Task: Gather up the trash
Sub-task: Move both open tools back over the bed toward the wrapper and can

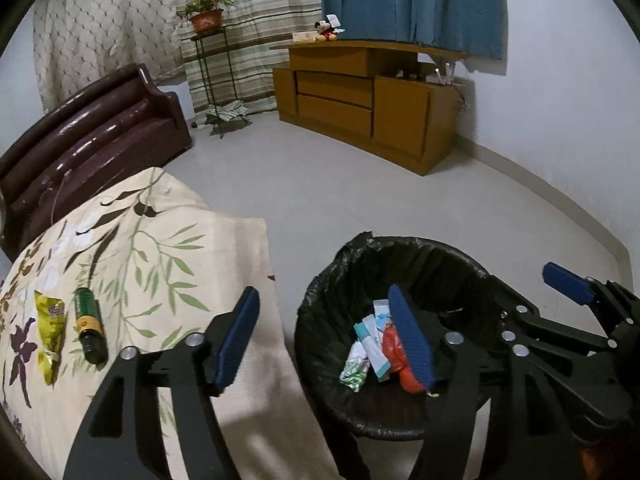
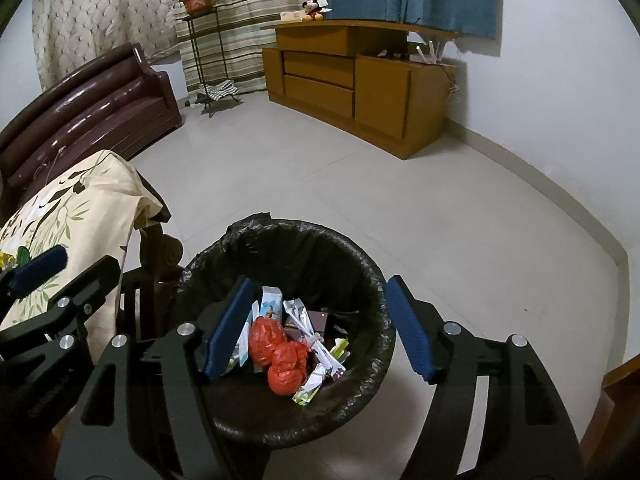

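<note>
A bin with a black liner [image 1: 344, 264] [image 2: 360, 256] stands on the floor beside a table with a floral cloth [image 1: 168, 248] [image 2: 68, 216]. In it lie a red bag [image 2: 280, 356] [image 1: 394, 350], white cartons [image 2: 270, 304] [image 1: 374, 340] and wrappers [image 2: 320, 364]. On the cloth lie a yellow wrapper [image 1: 49, 332] and a dark green bottle [image 1: 90, 326]. My left gripper [image 1: 326, 336] is open and empty, between the table edge and the bin. My right gripper [image 2: 320, 328] is open and empty above the bin; it also shows in the left wrist view [image 1: 568, 284].
A dark brown sofa [image 1: 92, 136] stands behind the table. A wooden cabinet [image 1: 360, 100] with a plush toy [image 1: 327, 30] stands at the far wall. A plant stand [image 1: 210, 60] is by the striped curtain. Grey tiled floor [image 1: 360, 192] lies between.
</note>
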The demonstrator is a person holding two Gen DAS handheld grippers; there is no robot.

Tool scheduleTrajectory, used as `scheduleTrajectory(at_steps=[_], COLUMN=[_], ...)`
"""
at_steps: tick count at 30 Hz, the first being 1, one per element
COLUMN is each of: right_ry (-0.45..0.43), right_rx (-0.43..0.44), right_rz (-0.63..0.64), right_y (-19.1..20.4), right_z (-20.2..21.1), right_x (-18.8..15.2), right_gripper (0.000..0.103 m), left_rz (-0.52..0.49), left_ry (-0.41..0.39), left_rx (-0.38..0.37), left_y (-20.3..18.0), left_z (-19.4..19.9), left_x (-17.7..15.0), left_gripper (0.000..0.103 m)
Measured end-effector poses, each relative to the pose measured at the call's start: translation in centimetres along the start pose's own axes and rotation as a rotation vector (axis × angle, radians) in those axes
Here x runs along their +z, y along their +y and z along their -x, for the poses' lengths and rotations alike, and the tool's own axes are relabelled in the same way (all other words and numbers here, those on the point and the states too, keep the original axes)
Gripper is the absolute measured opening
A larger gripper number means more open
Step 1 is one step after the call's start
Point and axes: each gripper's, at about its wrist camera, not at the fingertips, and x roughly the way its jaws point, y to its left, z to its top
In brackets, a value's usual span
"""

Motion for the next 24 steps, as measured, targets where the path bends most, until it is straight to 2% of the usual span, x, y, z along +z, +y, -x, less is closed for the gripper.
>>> scheduleTrajectory(at_steps=[8, 17, 24], right_ry=[-0.016, -0.019, -0.010], right_rx=[-0.004, 0.003, 0.040], right_rz=[-0.009, 0.002, 0.040], right_y=[-0.3, 0.8, 3.6], right_z=[0.8, 1.7, 2.4], right_x=[0.0, 0.0, -0.4], right_gripper=[0.081, 0.081, 0.081], left_rz=[0.009, 0.059, 0.110], left_ry=[-0.024, -0.022, -0.002], left_rx=[0.044, 0.073, 0.138], left_y=[1.1, 4.2, 8.3], left_z=[1.2, 2.7, 4.0], left_x=[-0.1, -1.3, -3.3], left_gripper=[0.075, 0.075, 0.075])
